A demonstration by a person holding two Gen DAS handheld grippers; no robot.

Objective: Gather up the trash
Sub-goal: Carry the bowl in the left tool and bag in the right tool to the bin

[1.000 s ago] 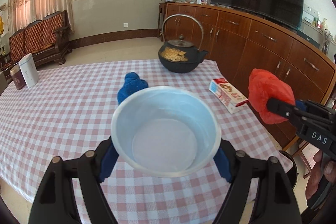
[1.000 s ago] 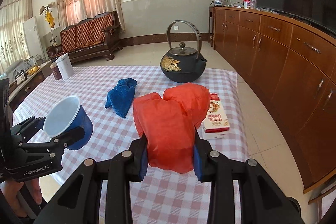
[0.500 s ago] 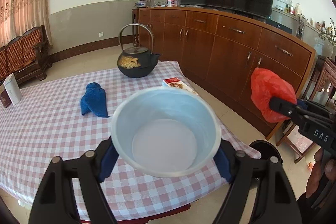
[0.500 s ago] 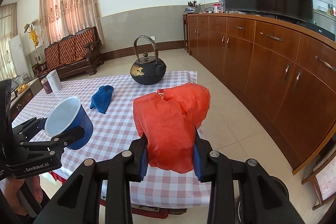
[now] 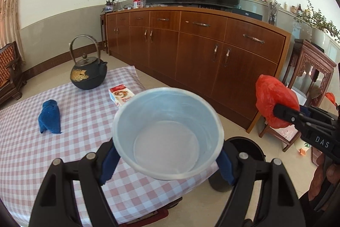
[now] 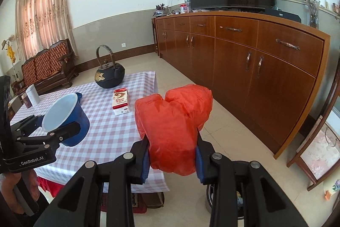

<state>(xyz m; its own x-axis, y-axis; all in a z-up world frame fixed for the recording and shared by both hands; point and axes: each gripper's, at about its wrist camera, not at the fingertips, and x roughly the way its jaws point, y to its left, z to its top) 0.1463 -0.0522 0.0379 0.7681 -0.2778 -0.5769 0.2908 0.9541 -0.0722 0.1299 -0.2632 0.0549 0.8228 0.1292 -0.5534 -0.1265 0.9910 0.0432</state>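
Observation:
My left gripper [image 5: 167,154] is shut on a blue cup with a white inside [image 5: 167,133]. The cup hangs over the table's near right corner and looks empty. My right gripper [image 6: 172,154] is shut on a crumpled red plastic bag [image 6: 174,120], held past the table's edge above the floor. A black trash bin [image 5: 254,145] stands on the floor by that corner, partly hidden behind the cup and fingers. It shows again in the right wrist view as the bin [image 6: 240,201] just below the bag. The right gripper [image 5: 286,114] with the bag [image 5: 272,99] is to the right of the cup.
The checked-cloth table [image 5: 25,150] carries a black teapot [image 5: 88,73], a blue cloth [image 5: 50,116] and a red-and-white carton [image 5: 121,95]. A long wooden sideboard [image 5: 212,46] with a TV runs along the right. A carved wooden chair [image 5: 306,78] stands beyond the bin.
Both grippers have swung right, away from the table's middle toward its right corner and the sideboard. The bin has come into view. Both grips are unchanged.

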